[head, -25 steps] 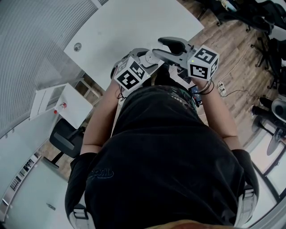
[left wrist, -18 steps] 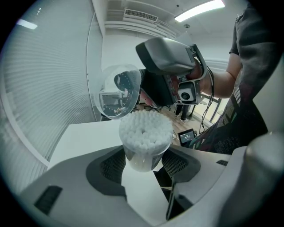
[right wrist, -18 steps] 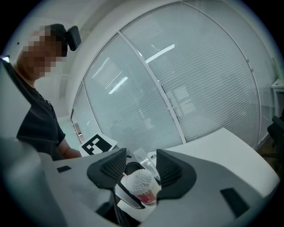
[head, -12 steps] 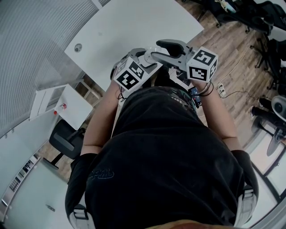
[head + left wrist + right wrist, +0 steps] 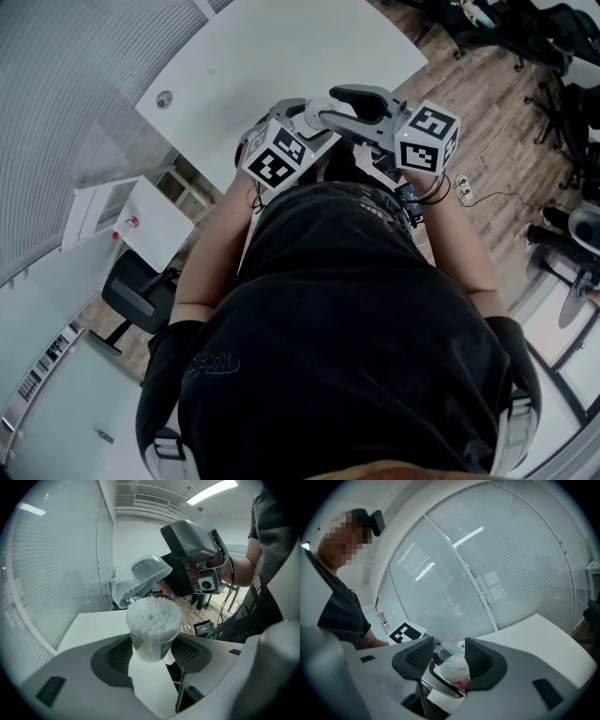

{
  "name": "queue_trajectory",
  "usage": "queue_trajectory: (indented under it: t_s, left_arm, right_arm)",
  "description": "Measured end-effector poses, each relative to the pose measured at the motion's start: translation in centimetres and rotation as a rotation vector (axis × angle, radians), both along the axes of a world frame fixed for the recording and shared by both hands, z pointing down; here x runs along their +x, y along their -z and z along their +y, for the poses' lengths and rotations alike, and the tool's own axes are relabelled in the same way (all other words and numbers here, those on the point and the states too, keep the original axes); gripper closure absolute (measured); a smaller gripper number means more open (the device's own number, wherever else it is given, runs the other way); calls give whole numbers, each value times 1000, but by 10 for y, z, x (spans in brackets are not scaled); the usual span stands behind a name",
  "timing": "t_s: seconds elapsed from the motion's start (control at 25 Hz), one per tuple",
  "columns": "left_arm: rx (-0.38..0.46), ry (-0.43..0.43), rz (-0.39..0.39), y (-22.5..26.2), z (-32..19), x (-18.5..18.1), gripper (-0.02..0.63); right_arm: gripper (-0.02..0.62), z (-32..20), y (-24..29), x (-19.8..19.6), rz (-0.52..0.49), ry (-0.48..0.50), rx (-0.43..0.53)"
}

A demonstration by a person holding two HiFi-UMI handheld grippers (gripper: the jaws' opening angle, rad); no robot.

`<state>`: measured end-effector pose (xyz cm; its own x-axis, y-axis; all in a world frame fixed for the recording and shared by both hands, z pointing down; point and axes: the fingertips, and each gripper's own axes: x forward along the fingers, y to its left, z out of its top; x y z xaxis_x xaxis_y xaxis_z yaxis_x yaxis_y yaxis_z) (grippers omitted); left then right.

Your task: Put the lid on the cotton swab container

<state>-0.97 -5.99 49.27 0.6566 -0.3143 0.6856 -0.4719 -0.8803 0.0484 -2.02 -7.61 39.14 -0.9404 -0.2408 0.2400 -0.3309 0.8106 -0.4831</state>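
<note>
The white table (image 5: pixel 281 56) lies ahead of both claws and below them. You are holding both claws up off it, close in front of your dark shirt (image 5: pixel 347 337).

Your left claw (image 5: pixel 152 651) points down at a slant. Its marker cube (image 5: pixel 277 157) is beside the right claw's cube (image 5: pixel 427 138), and the two tools meet tip to tip. The left claw's jaws stand wide and pinch the cotton swab container (image 5: pixel 151 641) between their pads. The container is a clear cup standing upright in the grip, with its base down between the jaws. It is packed with white cotton swabs (image 5: pixel 153 613), whose tips bulge above the rim, just past the left claw's jaw tips.

Your right claw (image 5: pixel 449 660) comes in from the far side, almost level and facing the left claw. Its jaws are closed on the clear lid (image 5: pixel 140 576), with a pad on either side of it. From the left claw, the lid hangs just above the swab tips and slightly beyond them. It is tilted, with its domed top up towards the right claw and its open rim angled down over the far edge of the swabs. From the right claw, the white swab heads sit right at the jaw tips, just under the lid. The lid is not seated on the container, and you cannot tell from either view whether its lower rim touches the swabs.
</note>
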Motion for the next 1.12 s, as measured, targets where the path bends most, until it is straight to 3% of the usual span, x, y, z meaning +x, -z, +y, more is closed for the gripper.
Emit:
queue_trajectory:
  t_s: [0.64, 1.12]
  left_arm:
    - [22, 28, 7, 6, -6, 1, 342]
    - [28, 45, 13, 13, -8, -1, 342]
  right_arm:
    - [408, 0, -1, 1, 14, -11, 5]
    - [420, 4, -4, -9, 139, -15, 113]
